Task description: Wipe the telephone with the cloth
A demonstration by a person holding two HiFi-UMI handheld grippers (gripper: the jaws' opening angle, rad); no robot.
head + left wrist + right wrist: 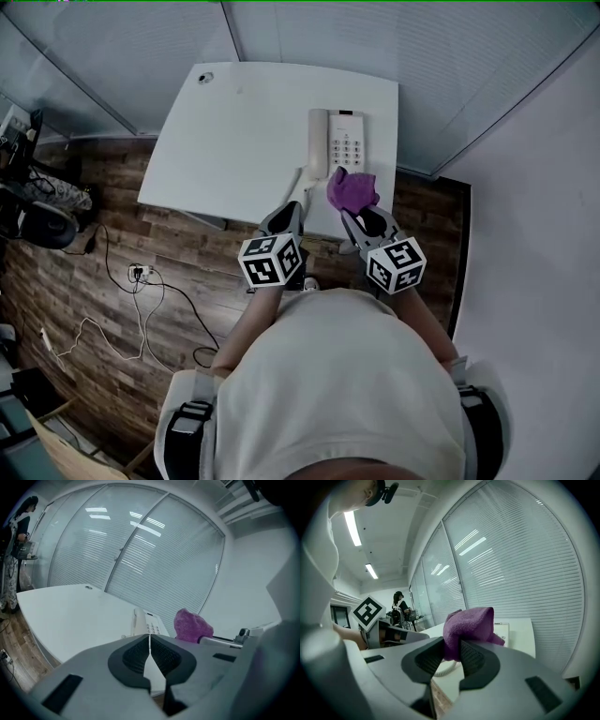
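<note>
A white desk telephone (337, 142) (146, 623) with its handset on the left lies at the near right of a white table (234, 131). My right gripper (354, 208) (451, 654) is shut on a bunched purple cloth (351, 189) (468, 626) (191, 626), held just at the table's near edge, in front of the telephone. My left gripper (292, 211) (149, 649) hangs beside it to the left, jaws shut with nothing between them. The telephone's coiled cord (446, 668) runs below the cloth.
Window blinds (394, 47) close off the far side behind the table, and a white wall (534, 234) stands at the right. Cables and a power strip (141, 274) lie on the wooden floor at left, beside a chair base (42, 220). A person (399, 603) stands far off.
</note>
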